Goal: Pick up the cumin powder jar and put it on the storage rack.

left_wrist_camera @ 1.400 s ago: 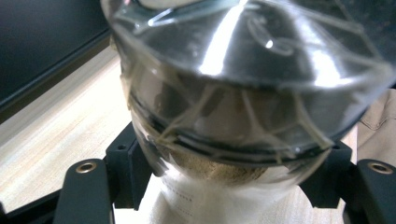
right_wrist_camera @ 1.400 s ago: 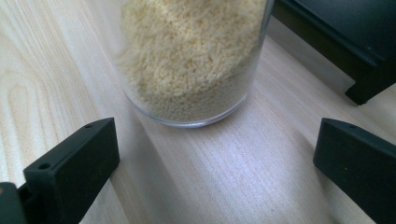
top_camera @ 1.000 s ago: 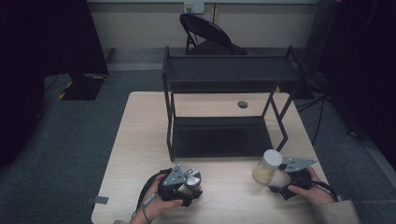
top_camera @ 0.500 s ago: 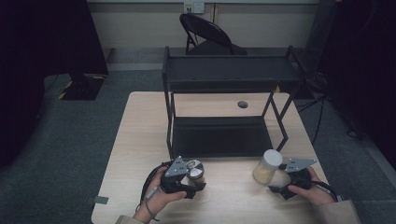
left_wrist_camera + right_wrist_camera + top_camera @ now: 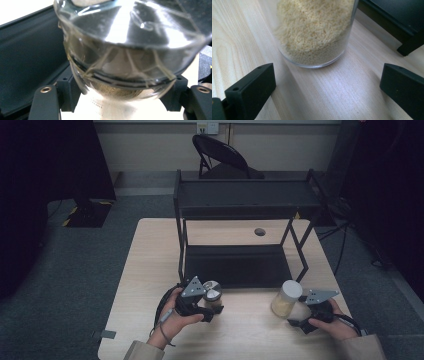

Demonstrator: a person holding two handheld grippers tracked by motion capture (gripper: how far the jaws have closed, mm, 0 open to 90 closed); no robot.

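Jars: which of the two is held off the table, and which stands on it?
The silver-lidded jar is clamped in the left tongs, tilted. The white-lidded jar of pale grains stands upright on the table, before the open right tongs.

Silver-lidded jar [image 5: 212, 290], grain-filled jar [image 5: 285, 298]

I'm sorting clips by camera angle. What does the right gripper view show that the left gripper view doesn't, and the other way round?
Right gripper view alone: a clear jar of pale grains standing on the wooden table, ahead of the right gripper, whose jaws stand wide apart and touch nothing.

Left gripper view alone: a glass jar with a silver lid clamped in the left gripper, tilted toward the camera.

Both: the black shelf rack, off to one side in each.
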